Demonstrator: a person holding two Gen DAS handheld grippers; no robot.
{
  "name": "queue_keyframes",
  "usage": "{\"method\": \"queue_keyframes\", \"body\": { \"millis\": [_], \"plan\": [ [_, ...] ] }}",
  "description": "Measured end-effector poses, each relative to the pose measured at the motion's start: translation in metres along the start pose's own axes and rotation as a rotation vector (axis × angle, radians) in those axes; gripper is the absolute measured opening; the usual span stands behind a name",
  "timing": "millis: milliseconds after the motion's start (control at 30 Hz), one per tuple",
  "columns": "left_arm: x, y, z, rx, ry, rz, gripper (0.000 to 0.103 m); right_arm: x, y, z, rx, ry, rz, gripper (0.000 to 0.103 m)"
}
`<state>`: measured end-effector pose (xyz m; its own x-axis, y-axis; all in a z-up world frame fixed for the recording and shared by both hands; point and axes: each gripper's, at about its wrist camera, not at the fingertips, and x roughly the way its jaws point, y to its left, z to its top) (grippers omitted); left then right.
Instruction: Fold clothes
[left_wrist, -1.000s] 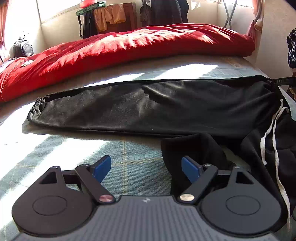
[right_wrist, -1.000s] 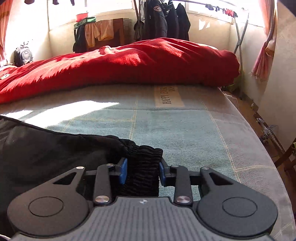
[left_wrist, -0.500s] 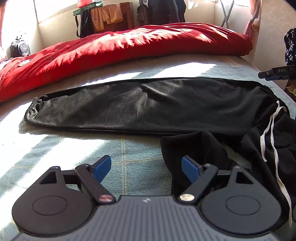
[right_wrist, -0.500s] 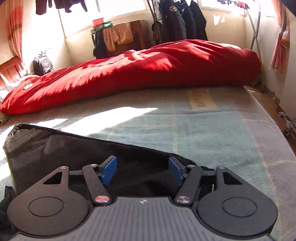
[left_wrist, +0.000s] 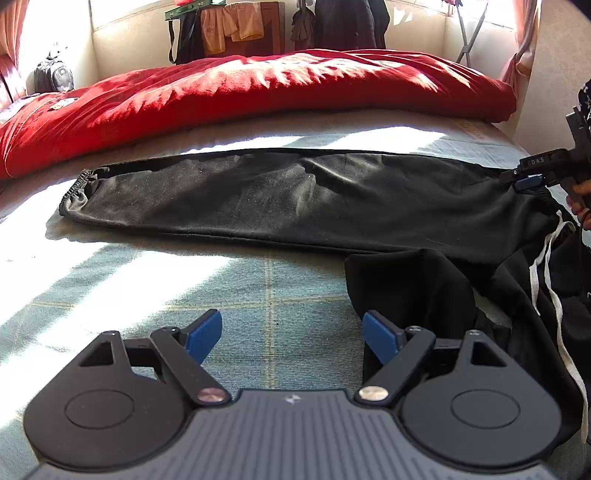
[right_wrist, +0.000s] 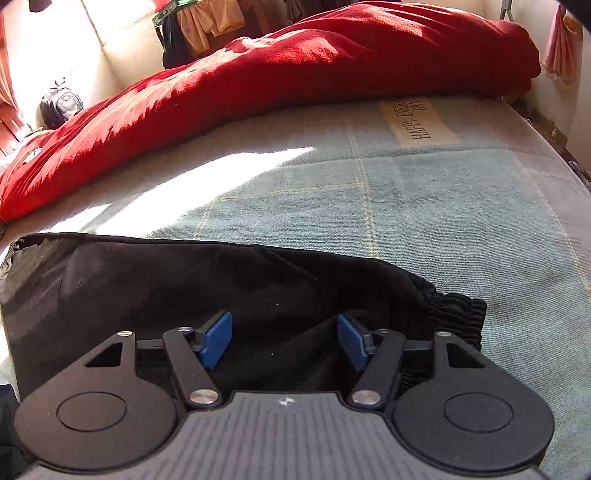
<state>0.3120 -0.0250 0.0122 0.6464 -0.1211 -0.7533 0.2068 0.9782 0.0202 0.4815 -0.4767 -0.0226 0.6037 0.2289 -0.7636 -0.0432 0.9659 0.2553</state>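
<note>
The right hand-held gripper (right_wrist: 284, 341) hovers open over the waistband of black trousers (left_wrist: 295, 199) lying flat on the bed (right_wrist: 424, 206); the left hand-held gripper (left_wrist: 291, 338) gapes empty. The crumpled near leg may bunch any fold

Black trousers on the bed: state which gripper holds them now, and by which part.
Neither. The left gripper stands open over the bedcover; the right gripper stands open above the black trousers, its pads clear of the waistband.
</note>
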Motion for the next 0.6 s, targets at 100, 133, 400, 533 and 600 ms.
{"method": "queue_keyframes", "body": {
  "millis": [100,133,400,533,600],
  "plan": [
    [0.002,0.001,-0.002,-0.006,0.001,-0.015,0.084,-0.036,0.012,-0.011,-0.042,-0.037,0.022,0.072],
    [0.002,0.001,-0.002,-0.005,0.0,-0.022,0.084,-0.05,0.017,-0.016,-0.057,-0.05,0.025,0.073],
    [0.002,-0.003,-0.001,0.022,-0.034,-0.129,0.084,-0.146,0.06,-0.083,-0.091,-0.145,0.028,0.083],
    [0.004,0.003,0.016,0.043,-0.059,-0.225,0.084,-0.163,0.08,-0.125,-0.039,-0.154,0.008,0.083],
    [0.006,0.005,0.034,0.057,-0.084,-0.274,0.084,-0.17,0.092,-0.149,-0.006,-0.159,-0.011,0.083]
  ]
}}
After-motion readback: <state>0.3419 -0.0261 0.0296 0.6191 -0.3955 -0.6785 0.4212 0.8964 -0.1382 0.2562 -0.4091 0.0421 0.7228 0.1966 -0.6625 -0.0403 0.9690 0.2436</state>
